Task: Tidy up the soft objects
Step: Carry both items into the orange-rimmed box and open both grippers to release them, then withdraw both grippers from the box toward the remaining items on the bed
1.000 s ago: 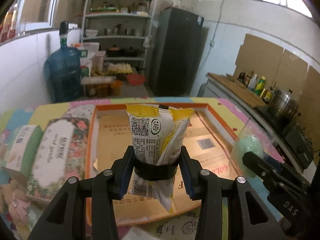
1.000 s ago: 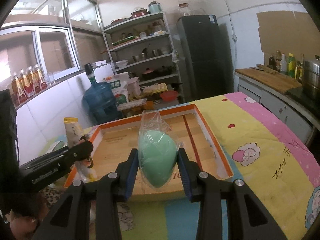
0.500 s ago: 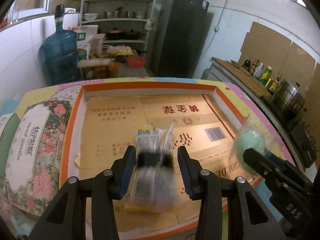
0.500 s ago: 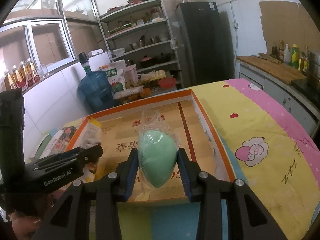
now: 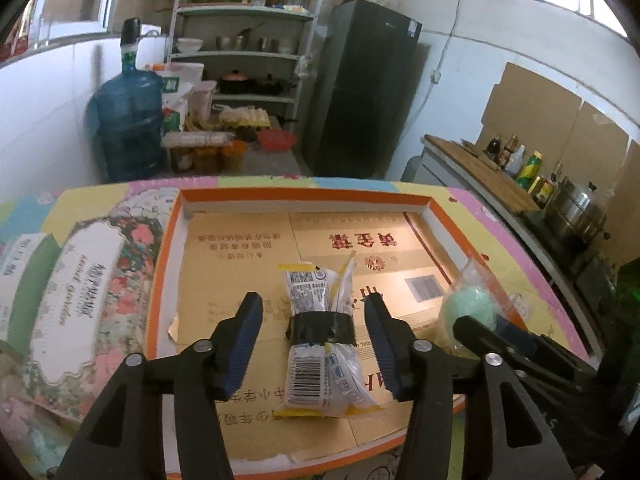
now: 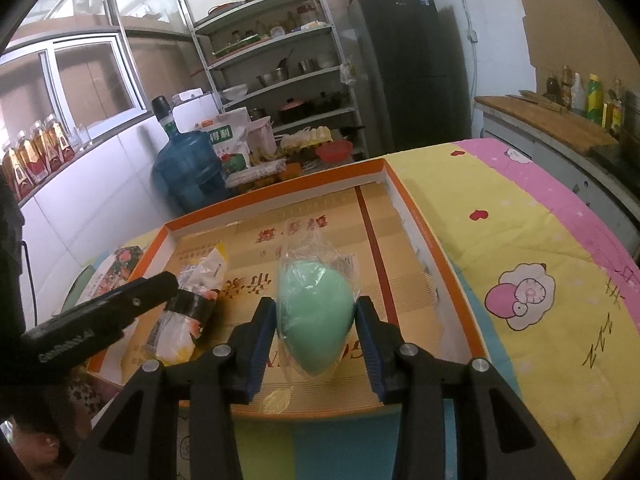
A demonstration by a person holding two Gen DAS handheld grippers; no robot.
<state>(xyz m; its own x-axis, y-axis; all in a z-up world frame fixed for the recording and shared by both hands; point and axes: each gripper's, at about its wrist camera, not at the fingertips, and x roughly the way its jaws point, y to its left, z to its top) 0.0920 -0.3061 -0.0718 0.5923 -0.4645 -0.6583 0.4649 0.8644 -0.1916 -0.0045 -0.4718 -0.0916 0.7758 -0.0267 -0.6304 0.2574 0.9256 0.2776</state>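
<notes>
From the left wrist we see the left hand-held gripper (image 5: 312,342) opening, its pads clear of the taped packet (image 5: 322,344) lying between them near the tray's (image 5: 160,280) front edge. From the right wrist, the right hand-held gripper (image 6: 316,344) grips the bagged green sponge (image 6: 316,312) above the tray's front edge.

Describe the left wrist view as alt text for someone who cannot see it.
A taped snack packet lies in an orange-rimmed tray between the opening jaws of the left gripper, untouched. At right, the right gripper holds a bagged green sponge.
</notes>
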